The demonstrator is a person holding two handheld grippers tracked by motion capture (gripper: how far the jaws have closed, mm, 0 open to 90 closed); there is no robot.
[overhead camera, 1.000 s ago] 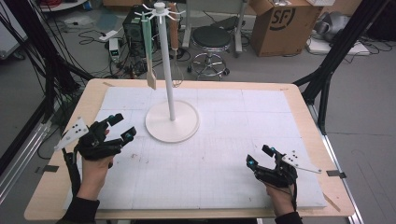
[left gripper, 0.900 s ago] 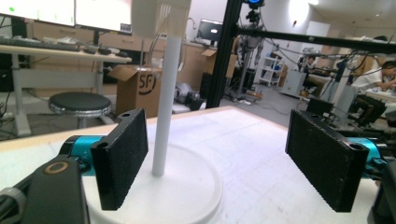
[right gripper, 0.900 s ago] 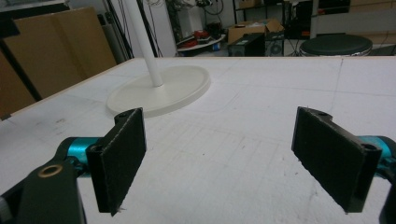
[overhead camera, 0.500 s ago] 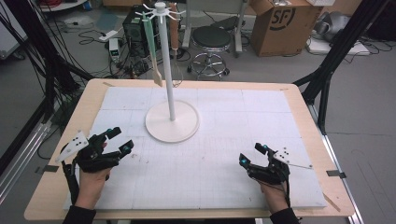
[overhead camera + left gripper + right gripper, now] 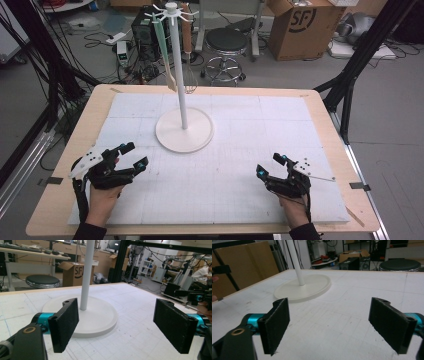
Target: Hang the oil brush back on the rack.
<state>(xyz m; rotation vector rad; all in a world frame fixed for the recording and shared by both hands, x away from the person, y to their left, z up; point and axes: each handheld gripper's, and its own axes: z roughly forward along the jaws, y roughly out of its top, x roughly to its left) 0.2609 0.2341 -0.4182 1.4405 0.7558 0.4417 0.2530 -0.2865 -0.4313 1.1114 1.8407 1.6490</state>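
Observation:
A white rack stands mid-table: a round base (image 5: pixel 184 131) with a tall pole (image 5: pixel 178 75) and hooks at its top. From the hooks hang a pale green spatula (image 5: pixel 165 55) and a whisk with a wooden handle (image 5: pixel 188 50). My left gripper (image 5: pixel 133 155) rests near the table's front left, open, with nothing between its jaws. My right gripper (image 5: pixel 270 165) rests near the front right, open and empty too. The left gripper view has the base (image 5: pixel 100 315) and pole (image 5: pixel 86 275) just beyond the gripper (image 5: pixel 120 327). In the right gripper view the base (image 5: pixel 304 288) lies farther off, beyond the gripper (image 5: pixel 332 323).
A white gridded mat (image 5: pixel 240 150) covers the wooden table (image 5: pixel 330 135). Behind the table stand a black stool (image 5: pixel 227 42), a cardboard box (image 5: pixel 300 25) and electronics with cables on the floor. Black frame legs (image 5: pixel 350 75) rise at the right.
Both hands have drawn back toward the table's front edge. The left gripper moved down and slightly right, the right gripper slightly left. Both stay open.

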